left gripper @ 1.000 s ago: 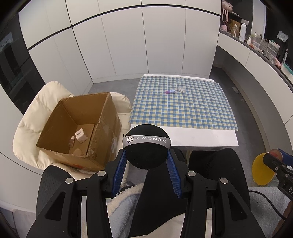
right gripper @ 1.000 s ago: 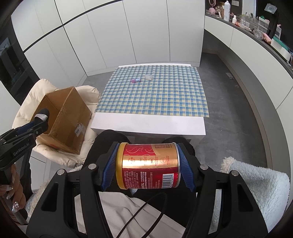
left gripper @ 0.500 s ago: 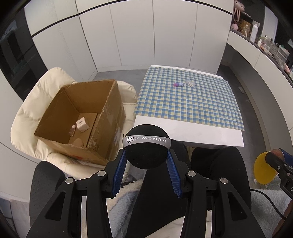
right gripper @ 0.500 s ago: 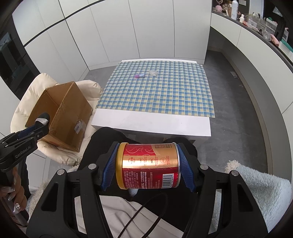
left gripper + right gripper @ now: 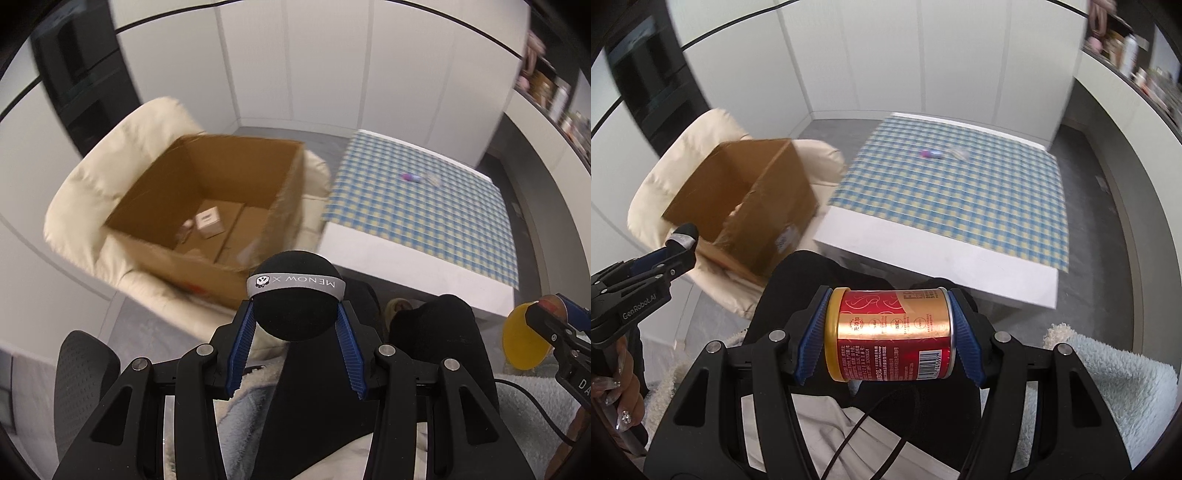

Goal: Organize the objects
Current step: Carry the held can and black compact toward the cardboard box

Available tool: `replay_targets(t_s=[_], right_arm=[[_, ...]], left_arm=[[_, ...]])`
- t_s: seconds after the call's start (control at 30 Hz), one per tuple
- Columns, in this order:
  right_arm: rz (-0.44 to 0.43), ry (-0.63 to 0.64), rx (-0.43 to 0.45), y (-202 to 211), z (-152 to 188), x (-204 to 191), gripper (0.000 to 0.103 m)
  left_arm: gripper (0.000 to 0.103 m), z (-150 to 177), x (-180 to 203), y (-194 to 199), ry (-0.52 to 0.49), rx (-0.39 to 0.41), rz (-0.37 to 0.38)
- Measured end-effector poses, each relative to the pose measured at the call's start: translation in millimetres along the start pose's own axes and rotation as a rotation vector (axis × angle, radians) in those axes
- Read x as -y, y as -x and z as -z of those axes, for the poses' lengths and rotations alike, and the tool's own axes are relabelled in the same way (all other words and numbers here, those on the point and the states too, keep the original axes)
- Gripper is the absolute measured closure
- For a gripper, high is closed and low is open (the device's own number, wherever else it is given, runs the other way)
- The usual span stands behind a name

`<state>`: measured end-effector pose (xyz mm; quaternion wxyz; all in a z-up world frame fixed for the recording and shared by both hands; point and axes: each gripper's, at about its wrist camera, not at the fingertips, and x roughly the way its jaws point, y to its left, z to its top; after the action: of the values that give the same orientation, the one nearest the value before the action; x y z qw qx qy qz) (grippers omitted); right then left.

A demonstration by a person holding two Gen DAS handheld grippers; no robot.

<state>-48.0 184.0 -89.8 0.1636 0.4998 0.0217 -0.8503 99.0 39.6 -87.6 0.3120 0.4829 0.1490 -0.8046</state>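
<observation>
We are carrying two things at once: our left gripper (image 5: 295,325) is clamping a black ball (image 5: 297,295) with a grey band between its blue fingers (image 5: 242,347), and our right gripper (image 5: 890,338) is squeezing a red and gold can (image 5: 890,334) lying sideways, one finger on each end. Both loads are hanging over our lap, short of the cardboard box (image 5: 207,206), which is sitting open on a cream armchair (image 5: 110,155) to our left. Inside the box a small white carton (image 5: 207,220) and another small item we cannot identify are already lying on the bottom. Over on the checked tabletop (image 5: 424,206), a small purple thing (image 5: 408,177) and a clear piece beside it are waiting, well apart from us. We judge this to be the carry step, with the drop not yet made. Next, it seems, each gripper needs to be brought above the open top, clear of the near wall, before the fingers part; the ball is nearer the box. The ball may roll and the can may tumble, so a low release inside the walls looks wiser than a drop from up high.
</observation>
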Motion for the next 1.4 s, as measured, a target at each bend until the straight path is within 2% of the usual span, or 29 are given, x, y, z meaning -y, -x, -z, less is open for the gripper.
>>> replay_targets(t_s=[0.4,0.63,0.77,1.0,1.27,1.4], right_arm=[[-0.165,0.245,-0.006,-16,-23,-112,0.038],[-0.235,0.355,-0.001,-10,-16,-160,0.038],[-0.252,0.374,0.011,-5,-9,-168,0.038],[-0.255,0.37,0.013,-6,-10,-168,0.038],[-0.249,0.352,0.019,-11,-28,-168,0.038],[-0.246,0.353,0.017,-26,-42,-177,0.038]], left_arm=[[0.058,20,-83,19,0.191,0.003,-0.142],[0.058,28,-102,23,0.252,-0.008,-0.166],[0.058,24,-97,30,0.228,0.019,-0.178],[0.058,16,-91,25,0.195,0.014,-0.171],[0.058,-10,-96,7,0.2,0.003,-0.096],[0.058,-25,-105,-5,0.208,0.01,-0.106]])
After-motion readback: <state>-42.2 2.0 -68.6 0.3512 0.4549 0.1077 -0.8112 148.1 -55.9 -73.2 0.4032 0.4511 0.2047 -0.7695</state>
